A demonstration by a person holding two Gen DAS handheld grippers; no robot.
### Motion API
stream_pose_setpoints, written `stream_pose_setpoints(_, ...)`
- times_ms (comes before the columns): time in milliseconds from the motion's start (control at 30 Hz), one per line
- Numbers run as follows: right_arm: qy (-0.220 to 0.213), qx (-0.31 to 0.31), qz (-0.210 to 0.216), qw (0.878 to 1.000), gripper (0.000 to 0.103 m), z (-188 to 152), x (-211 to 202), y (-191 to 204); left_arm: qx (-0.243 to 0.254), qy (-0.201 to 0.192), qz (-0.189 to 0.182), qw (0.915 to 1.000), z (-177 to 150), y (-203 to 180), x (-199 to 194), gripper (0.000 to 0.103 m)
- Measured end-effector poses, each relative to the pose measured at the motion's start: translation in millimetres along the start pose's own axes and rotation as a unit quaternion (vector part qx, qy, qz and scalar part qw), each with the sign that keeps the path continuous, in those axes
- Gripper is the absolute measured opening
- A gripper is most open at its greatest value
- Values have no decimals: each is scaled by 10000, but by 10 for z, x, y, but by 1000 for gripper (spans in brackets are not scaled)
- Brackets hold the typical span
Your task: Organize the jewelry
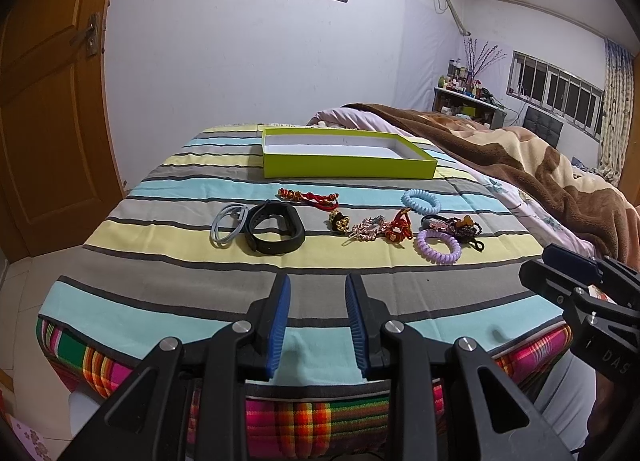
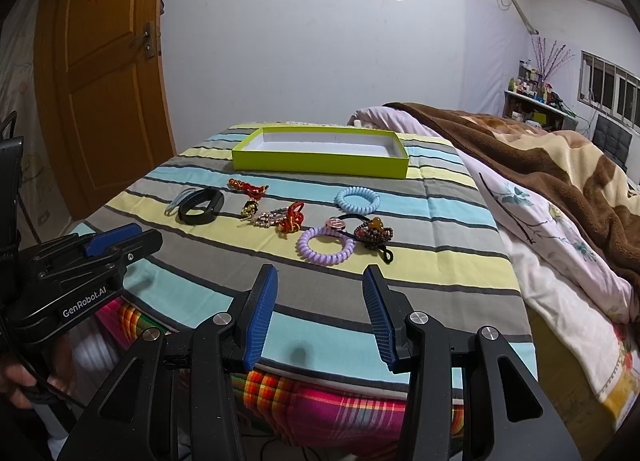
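Note:
A shallow lime-green box [image 1: 348, 170] [image 2: 320, 165] with a white, empty inside sits at the far end of a striped cloth. In front of it lie a black wristband [image 1: 276, 232] [image 2: 200, 206], a pale blue hair loop [image 1: 228, 227], a red cord charm [image 1: 308, 197], a beaded clip [image 1: 366, 230], a blue spiral tie [image 1: 421, 200] [image 2: 357, 200], a purple spiral tie [image 1: 439, 246] [image 2: 326, 245] and a dark beaded bracelet [image 2: 374, 235]. My left gripper [image 1: 317, 289] and right gripper [image 2: 320, 281] hover open near the front edge, short of all items, nothing between their fingers.
A rumpled brown and floral blanket [image 2: 560, 189] lies along the right of the cloth. A wooden door [image 2: 104, 73] stands at the left. A shelf of bottles [image 1: 464, 89] and a window are far right. A hand [image 2: 24, 381] holds the left gripper's handle.

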State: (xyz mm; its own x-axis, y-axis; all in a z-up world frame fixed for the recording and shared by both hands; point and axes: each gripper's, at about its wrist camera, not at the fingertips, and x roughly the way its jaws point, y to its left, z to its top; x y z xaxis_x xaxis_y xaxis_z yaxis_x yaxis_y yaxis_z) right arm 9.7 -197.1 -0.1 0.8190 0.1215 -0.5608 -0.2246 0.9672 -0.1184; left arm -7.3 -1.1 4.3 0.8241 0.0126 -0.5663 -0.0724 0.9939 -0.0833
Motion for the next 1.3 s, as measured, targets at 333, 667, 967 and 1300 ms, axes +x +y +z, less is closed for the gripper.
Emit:
stream_pose_setpoints(333, 77, 88, -51, 9999, 45, 47, 172, -127, -66, 119, 5, 9999, 80, 100, 169, 33)
stream_pose_setpoints(667, 259, 305, -142, 9991, 45, 178, 471, -353, -371, 425, 254, 9981, 235, 350, 537, 33)
stream_pose_setpoints(967, 568, 388, -133, 9975, 45, 283, 805, -507, -545, 758, 301, 9952, 297, 483, 811, 33)
stream_pose_setpoints(1300, 899, 633, 46, 9939, 45, 342, 1064, -626, -597, 878, 245, 9941, 417, 497, 959, 33)
